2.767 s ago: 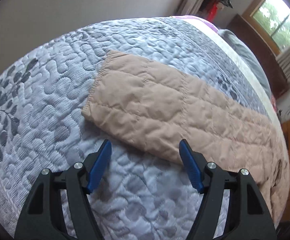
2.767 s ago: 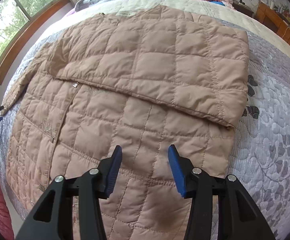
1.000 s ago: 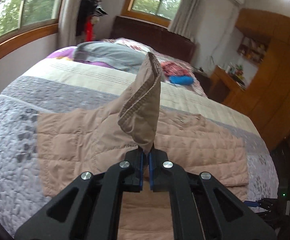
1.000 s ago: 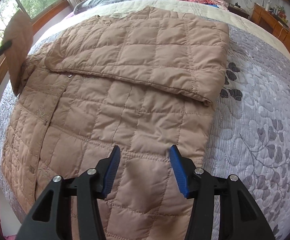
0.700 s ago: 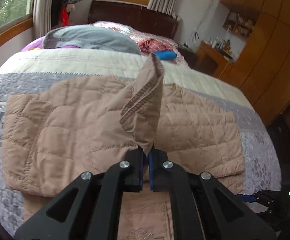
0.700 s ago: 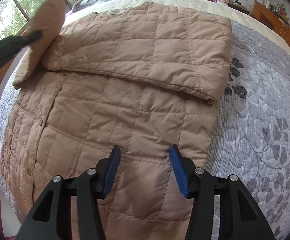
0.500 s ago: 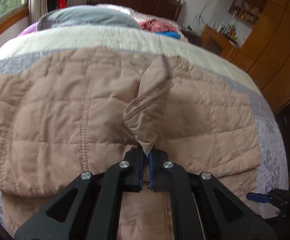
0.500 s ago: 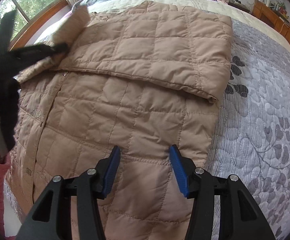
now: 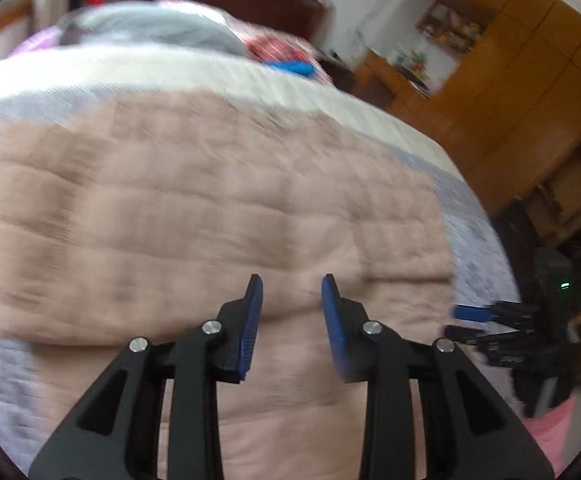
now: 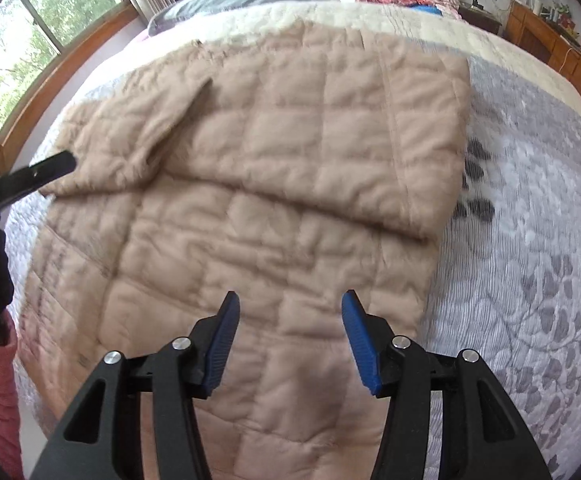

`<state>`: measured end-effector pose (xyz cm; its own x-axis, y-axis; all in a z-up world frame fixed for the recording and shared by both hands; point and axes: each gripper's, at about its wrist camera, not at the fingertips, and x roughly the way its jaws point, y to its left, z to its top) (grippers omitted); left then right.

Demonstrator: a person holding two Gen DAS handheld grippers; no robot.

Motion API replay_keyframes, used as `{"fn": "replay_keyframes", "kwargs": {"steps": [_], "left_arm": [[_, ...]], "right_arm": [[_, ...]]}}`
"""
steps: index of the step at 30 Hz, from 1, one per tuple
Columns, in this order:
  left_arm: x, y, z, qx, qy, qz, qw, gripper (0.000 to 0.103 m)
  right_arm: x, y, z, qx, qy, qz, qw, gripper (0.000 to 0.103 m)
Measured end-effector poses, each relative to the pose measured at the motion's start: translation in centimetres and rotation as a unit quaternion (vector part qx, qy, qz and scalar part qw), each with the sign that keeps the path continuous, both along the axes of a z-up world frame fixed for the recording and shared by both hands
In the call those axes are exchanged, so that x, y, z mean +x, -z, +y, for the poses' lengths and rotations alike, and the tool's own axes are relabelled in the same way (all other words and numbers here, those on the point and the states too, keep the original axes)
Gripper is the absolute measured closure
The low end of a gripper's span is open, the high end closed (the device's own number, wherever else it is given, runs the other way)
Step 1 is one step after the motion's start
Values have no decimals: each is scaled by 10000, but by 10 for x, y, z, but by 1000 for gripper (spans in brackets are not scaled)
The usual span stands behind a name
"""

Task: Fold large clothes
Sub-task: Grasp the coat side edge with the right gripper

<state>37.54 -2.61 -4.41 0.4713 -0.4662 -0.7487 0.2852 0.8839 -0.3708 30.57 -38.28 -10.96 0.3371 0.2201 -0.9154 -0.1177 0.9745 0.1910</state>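
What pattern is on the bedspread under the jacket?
The bedspread is pale grey, quilted, with darker grey leaf sprigs. It shows best in the right wrist view, beside the tan jacket.

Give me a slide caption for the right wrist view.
Open right tongs hover over the jacket on the bed.

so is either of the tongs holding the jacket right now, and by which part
Nothing is held. The left tongs have just been opening, with nothing between them, above the folded jacket. The right tongs are open over its lower part.
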Motion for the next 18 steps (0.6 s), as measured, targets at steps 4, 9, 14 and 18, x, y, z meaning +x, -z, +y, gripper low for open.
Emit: {"fn": "replay_keyframes", "kwargs": {"steps": [4, 9, 14, 18], "left_arm": [[26, 3, 38, 963, -746, 58, 9925, 72], [55, 37, 64, 1228, -977, 550, 9861, 73], [57, 56, 62, 1117, -876, 433, 9889, 73], [56, 59, 70, 899, -823, 427, 9916, 74]], "right_arm": [[21, -15, 19, 265, -92, 0, 9996, 49], [55, -24, 55, 399, -211, -7, 9990, 49], [95, -13, 84, 783, -189, 187, 9966, 49], [116, 8, 102, 993, -157, 440, 9940, 58]]}}
